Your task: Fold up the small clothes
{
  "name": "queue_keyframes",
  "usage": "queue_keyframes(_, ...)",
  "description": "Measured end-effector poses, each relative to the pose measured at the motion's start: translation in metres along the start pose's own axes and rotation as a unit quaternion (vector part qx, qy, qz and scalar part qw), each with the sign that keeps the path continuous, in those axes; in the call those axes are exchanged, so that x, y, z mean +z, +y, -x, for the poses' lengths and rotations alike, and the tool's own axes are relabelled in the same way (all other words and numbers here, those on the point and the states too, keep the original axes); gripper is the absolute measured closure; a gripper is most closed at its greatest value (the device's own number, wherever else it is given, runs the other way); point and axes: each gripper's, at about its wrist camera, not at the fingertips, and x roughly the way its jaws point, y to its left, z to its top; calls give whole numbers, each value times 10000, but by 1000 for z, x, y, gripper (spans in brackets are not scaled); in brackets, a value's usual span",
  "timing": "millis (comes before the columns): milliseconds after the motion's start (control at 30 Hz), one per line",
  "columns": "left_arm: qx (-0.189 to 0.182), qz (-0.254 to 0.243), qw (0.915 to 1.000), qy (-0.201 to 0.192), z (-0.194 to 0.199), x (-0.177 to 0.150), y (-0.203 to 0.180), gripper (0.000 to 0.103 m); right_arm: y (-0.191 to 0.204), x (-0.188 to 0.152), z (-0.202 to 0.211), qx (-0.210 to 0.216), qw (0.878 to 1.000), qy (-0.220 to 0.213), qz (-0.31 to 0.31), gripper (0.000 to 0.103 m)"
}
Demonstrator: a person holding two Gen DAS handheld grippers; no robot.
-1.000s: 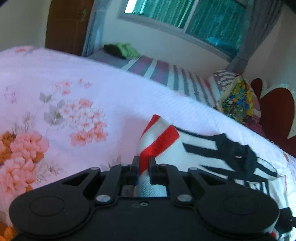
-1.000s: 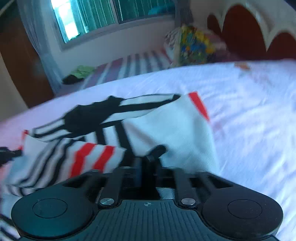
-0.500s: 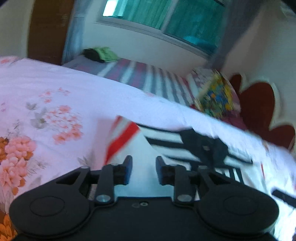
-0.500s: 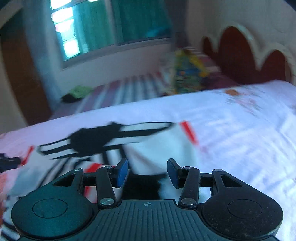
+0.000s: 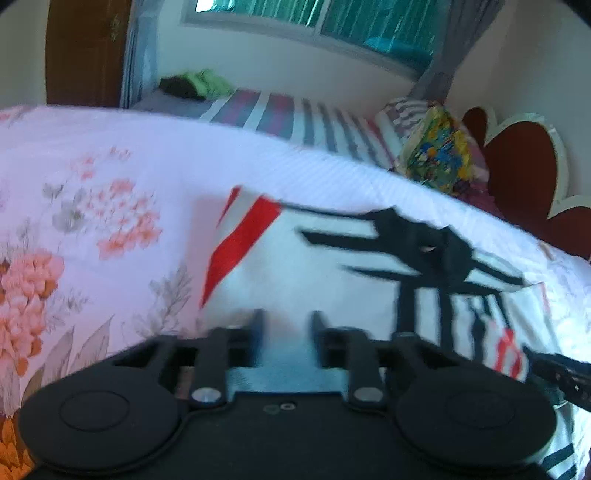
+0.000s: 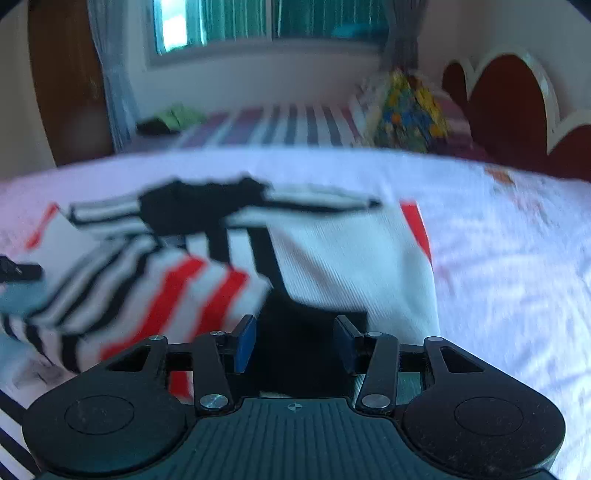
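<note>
Lying flat: garment (image 5: pixel 332 280), white with black and red stripes, spread on the bedsheet (image 5: pixel 110 166) near its middle; both views are blurred.
Garment detail: a black patch (image 5: pixel 424 236) with black bands running off it toward the far side; a red stripe (image 5: pixel 243 236) runs along the left edge in the left view; a red edge (image 6: pixel 417 229) marks the right border in the right view.
Fold: in the right view a striped layer (image 6: pixel 155 288) with red and black stripes lies over the white part on the left.
Left gripper (image 5: pixel 287 325): jaws parted, having just been opening; white cloth shows in the gap below them, and the fingers (image 5: pixel 258 325) do not press on it.
Right gripper (image 6: pixel 293 341): jaws apart, released; the blue pads (image 6: pixel 245 341) stand either side of a dark part of the garment without pinching it.
Other tool: the right gripper's tip (image 5: pixel 557 373) pokes in at the right edge of the left view, over the striped corner.
Bedsheet: pink with flower prints (image 5: pixel 33 280) at the left, plain pale at the right.
Beyond: a second bed with a striped cover (image 5: pixel 295 114), a bright patterned pillow (image 5: pixel 439 155), a window (image 5: pixel 332 18) and a dark red headboard (image 5: pixel 521 162).
</note>
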Motion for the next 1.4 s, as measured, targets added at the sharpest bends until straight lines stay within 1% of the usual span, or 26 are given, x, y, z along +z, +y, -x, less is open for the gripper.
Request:
queue_keyframes(67,-102,-169,9998,-72,5,1,-14,64,7,10,-1,94,9999,-71,45,56)
queue_keyframes(100,-180,-239,9995,-83,6,1,-22,58,11,14,-1,138,9998,-101,65,56)
queue_keyframes(167,-269,-352,9989,-117,5,-1,-36,57,20,20,-6,245,9996,-111,106,56)
queue_keyframes(233,-308,-429,9986,-48,2,-7,-44,57,28,17,-7,307,9993,-73,196,56)
queue_keyframes(300,-238,-476,9986,63,-4,-19,-46,57,31,11,-12,269,9989,16,373,56)
queue_keyframes(333,-166,-488,9986,120,-7,-24,-44,57,30,6,-16,230,9988,100,425,56)
queue_keyframes(400,-138,-522,9985,35,-8,-32,-40,55,20,-5,-24,94,9986,267,451,56)
queue_keyframes(467,-118,-546,9984,62,-9,-31,-40,55,10,-10,-22,117,9992,199,340,56)
queue_keyframes(567,-1,-492,9986,167,-7,-26,-44,56,8,-10,-13,-53,9991,238,360,56)
queue_keyframes(633,60,-440,9989,181,-2,-26,-47,56,5,-10,-4,64,9994,220,276,56)
queue_keyframes(667,72,-439,9989,169,1,-26,-49,56,2,-11,1,106,9995,196,228,56)
queue_keyframes(700,86,-449,9988,149,5,-28,-50,55,-1,-10,3,60,9996,178,207,56)
queue_keyframes(733,113,-463,9988,124,7,-29,-51,54,-7,-10,4,-106,9997,154,169,56)
queue_keyframes(800,180,-469,9987,41,13,-31,-50,52,-19,-9,6,-282,9995,144,15,56)
queue_keyframes(900,295,-424,9986,-71,20,-34,-46,52,-33,-9,3,-289,9990,251,-239,56)
queue_keyframes(933,335,-395,9986,-117,22,-34,-44,51,-37,-10,5,-317,9988,205,-314,56)
queue_keyframes(967,371,-358,9985,-175,24,-35,-41,51,-40,-10,6,-275,9987,165,-393,56)
queue_keyframes(1067,486,-321,9982,-113,19,-36,-36,50,-45,-13,-1,271,9968,426,-627,56)
queue_keyframes(1100,485,-269,9984,-110,18,-37,-34,50,-44,-13,-1,346,9963,432,-660,59)
queue_keyframes(1133,477,-220,9985,-128,18,-37,-32,50,-43,-12,-2,317,9968,397,-615,66)
queue_keyframes(1167,481,-199,9985,-148,18,-36,-32,50,-42,-12,-1,263,9974,352,-574,86)
queue_keyframes(1200,483,-192,9985,-166,18,-34,-32,50,-43,-11,0,260,9976,316,-563,97)
queue_keyframes(1300,476,-125,9986,-206,16,-27,-30,50,-45,-8,2,356,9977,207,-539,97)
queue_keyframes(1333,499,-99,9985,-219,15,-23,-29,50,-42,-6,6,323,9985,68,-433,97)
queue_keyframes(1400,560,-57,9980,-295,11,-18,-26,50,-32,0,15,214,9991,-364,-59,97)
